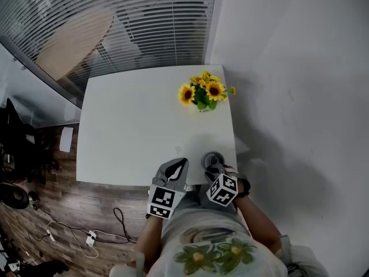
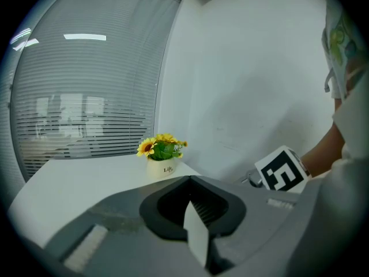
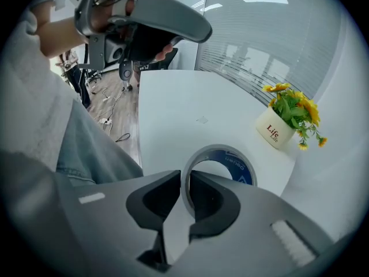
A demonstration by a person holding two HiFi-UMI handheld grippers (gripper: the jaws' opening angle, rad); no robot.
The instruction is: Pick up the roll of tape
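The roll of tape (image 1: 213, 158) is a grey ring with a blue inner label (image 3: 233, 161), lying flat near the front right edge of the white table (image 1: 132, 131). My right gripper (image 1: 214, 167) points steeply down at it. Its jaws straddle the ring's near wall (image 3: 185, 192), one inside the hole and one outside, and close on that wall. My left gripper (image 1: 180, 165) hovers beside it over the table's front edge, its jaws together with nothing between them (image 2: 193, 203).
A white pot of yellow sunflowers (image 1: 203, 92) stands at the table's far right, near the white wall. Window blinds run behind the table. Wooden floor with cables lies to the left. The person's lap is just below the table's front edge.
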